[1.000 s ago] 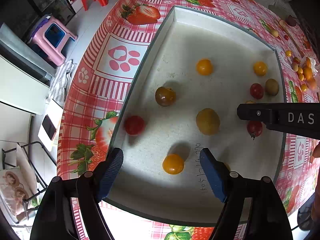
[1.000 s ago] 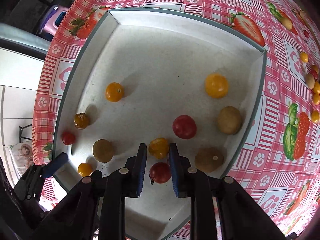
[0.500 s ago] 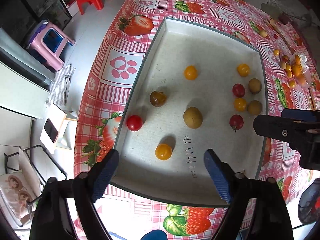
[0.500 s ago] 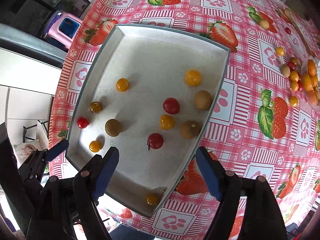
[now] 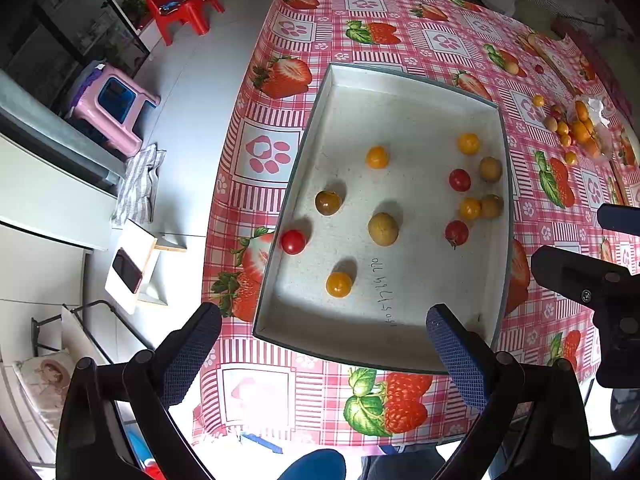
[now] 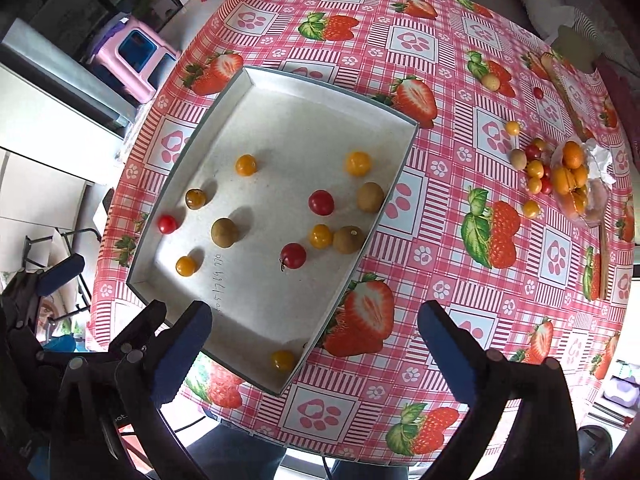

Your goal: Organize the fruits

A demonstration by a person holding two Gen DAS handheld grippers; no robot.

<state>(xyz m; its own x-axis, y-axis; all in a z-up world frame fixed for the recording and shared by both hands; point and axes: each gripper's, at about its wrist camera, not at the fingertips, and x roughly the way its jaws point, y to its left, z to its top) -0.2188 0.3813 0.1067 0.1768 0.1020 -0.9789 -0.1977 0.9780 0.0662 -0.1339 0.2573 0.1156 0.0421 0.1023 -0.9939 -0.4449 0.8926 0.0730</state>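
Note:
A white rectangular tray (image 5: 400, 92) (image 6: 280, 92) lies on the strawberry-print tablecloth and holds several small red, orange and brown-green fruits, among them a red cherry tomato (image 5: 456, 233) (image 6: 293, 255). My left gripper (image 5: 324, 356) is open and empty, high above the tray's near edge. My right gripper (image 6: 314, 344) is open and empty, high above the tray's near right corner. The right gripper's body (image 5: 592, 280) shows at the right of the left wrist view. A pile of loose fruits (image 6: 556, 176) (image 5: 572, 132) lies on the cloth to the right.
A clear plastic bag (image 6: 592, 196) lies among the loose fruits. Single fruits (image 6: 491, 82) lie further back on the cloth. The table edge runs along the left, above the floor with a pink stool (image 5: 112, 108) and a red chair (image 5: 180, 4).
My right gripper opened and let go of the red cherry tomato, which now lies in the tray. Both grippers rose and pulled back from the tray.

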